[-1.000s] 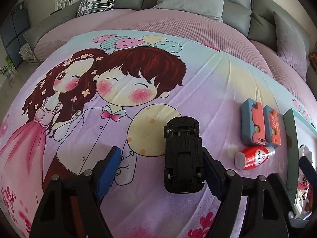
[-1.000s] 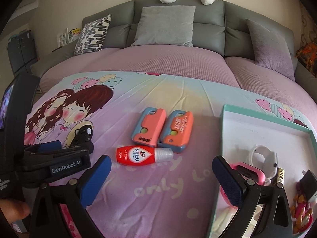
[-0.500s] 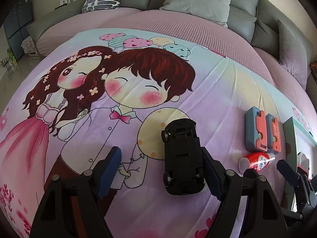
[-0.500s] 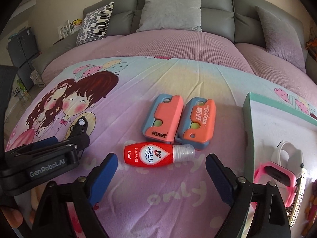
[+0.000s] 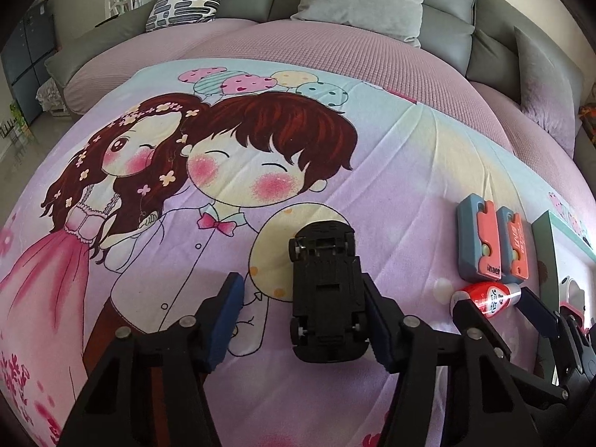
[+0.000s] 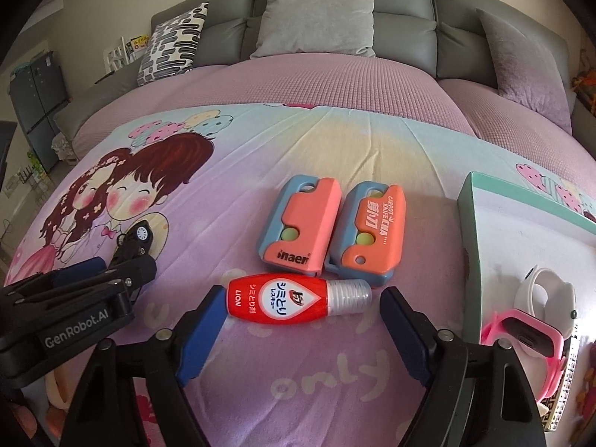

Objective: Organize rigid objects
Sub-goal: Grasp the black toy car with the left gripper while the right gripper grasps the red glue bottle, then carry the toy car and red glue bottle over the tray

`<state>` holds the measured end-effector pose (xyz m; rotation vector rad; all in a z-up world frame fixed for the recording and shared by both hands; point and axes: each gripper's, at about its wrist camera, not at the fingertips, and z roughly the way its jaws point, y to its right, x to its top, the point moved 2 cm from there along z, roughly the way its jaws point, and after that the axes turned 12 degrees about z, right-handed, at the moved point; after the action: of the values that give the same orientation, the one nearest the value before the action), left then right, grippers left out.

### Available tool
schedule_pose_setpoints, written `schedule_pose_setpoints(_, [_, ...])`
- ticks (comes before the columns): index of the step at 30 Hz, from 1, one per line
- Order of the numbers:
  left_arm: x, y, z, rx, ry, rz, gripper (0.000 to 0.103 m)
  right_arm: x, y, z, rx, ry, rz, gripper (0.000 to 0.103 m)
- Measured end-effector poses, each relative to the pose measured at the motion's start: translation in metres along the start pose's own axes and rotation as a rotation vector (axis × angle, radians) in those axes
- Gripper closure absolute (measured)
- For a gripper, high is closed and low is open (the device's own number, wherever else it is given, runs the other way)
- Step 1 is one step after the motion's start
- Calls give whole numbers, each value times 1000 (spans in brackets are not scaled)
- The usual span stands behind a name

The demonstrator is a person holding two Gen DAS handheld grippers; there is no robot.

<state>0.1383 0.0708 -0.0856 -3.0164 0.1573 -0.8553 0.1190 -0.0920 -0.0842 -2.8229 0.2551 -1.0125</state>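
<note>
A: From where does the left wrist view look?

B: Low over the cartoon bedsheet [image 5: 391,171], facing the grey sofa [image 5: 443,33], with a black toy car [image 5: 326,298] close in front.

A: And the right wrist view?

B: Also low, facing the same sofa [image 6: 402,26], close above a red bottle [image 6: 298,300].

A: What do they share?

B: The bottle [image 5: 486,296], both orange carrot knives [image 5: 491,247] [image 6: 329,225], the car [image 6: 134,244] and the sheet.

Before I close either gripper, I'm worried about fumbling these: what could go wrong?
The toy car sits hard against one pad of the open left gripper; closing may shove it sideways. The red bottle lies crosswise between the right gripper's pads, so a lengthwise squeeze could pop it out toward the carrot knives.
</note>
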Motion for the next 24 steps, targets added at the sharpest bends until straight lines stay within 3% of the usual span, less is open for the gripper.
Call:
schedule_pose_setpoints(5, [1,1,0,-6,2,0,67,0,1,-1,-3,0,-3,23])
schedule_pose_setpoints(24, [5,0,-18,-44,64,-45,68,2,9,-21,19,27,32,23])
